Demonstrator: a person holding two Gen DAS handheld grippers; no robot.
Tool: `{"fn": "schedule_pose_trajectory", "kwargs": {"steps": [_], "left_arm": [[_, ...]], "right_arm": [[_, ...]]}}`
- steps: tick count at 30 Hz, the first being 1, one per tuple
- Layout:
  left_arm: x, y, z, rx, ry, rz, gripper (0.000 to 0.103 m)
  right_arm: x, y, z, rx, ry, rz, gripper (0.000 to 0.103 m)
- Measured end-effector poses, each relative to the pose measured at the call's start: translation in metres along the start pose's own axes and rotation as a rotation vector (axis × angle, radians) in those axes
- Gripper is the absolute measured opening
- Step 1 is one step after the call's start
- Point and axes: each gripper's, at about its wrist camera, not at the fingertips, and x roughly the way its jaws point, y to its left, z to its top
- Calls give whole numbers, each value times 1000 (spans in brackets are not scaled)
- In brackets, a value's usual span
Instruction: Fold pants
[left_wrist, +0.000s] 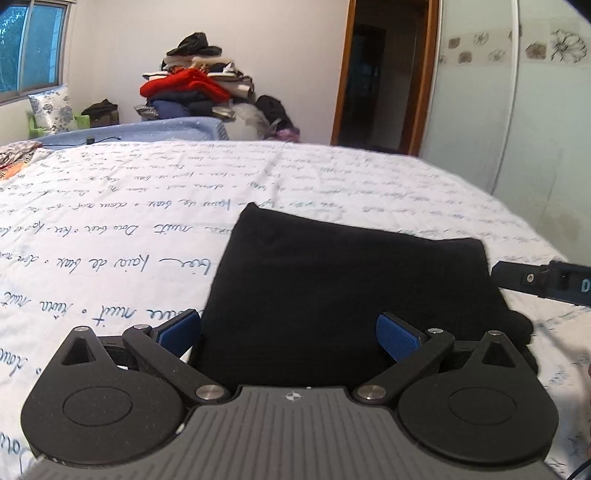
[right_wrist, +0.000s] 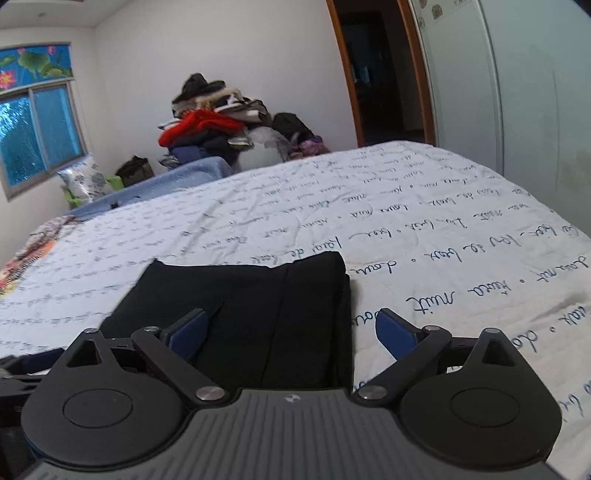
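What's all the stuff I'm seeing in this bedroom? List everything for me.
Pants: one, black, folded into a rectangle, lying on the bed near the tongs.
Bedspread: one, white with blue handwriting, covering the bed.
Clothes pile: one heap, red, navy, black and beige, against the far wall.
Pillow: one, white with blue flowers, under the window.
Window: one, blue-tinted, far left.
Doorway: one, brown wooden frame, dark inside.
Left tongs: one, black with blue pads, open over the pants.
Right tongs: one, same colours, open at the pants' right edge.

The bed (left_wrist: 110, 206), covered by a white script-printed sheet, carries folded black pants (left_wrist: 332, 280) near its near edge.
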Motion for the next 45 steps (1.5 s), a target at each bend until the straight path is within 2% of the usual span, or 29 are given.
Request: {"fn": "schedule_pose_trajectory", "kwargs": {"steps": [2,4,8,16,21,25,28,32,35,39,43,45], "left_arm": [[8,5,-3,-17,29,22,103],[15,12,-10,-58,55,11,103],[17,22,-16,-118,58,-13,103],[14,18,-16,-100,52,7,103],[-17,18,-18,-88,20,18,103],[-45,14,-22,-82,13,0,102],[-69,8,-29,-62,-3,23,102],[-103,7,-41,-52,-32,21,102],[-127,13,-52,-83,-51,20,102],[-144,19,-62,-123,-9,3,102],[-150,16,-65,-94,43,3,102],[-158,15,-64,-79,30,-8,102]], "right_arm": [[14,-3,-6,5,39,-22,98],[27,-9,-18,30,86,-14,98],[25,-14,-27,49,62,14,101],[23,-13,-28,46,65,8,102],[-24,-9,-36,107,-21,7,102],[-56,5,-49,38,-35,-15,102],[-83,15,-59,-1,-58,-20,102],[-107,21,-72,3,-32,-10,102],[-120,23,-86,-9,-12,-20,102],[-135,24,-99,-4,19,-37,102],[-149,27,-104,-4,34,-58,102],[-159,29,-102,-20,18,-52,102]]}}
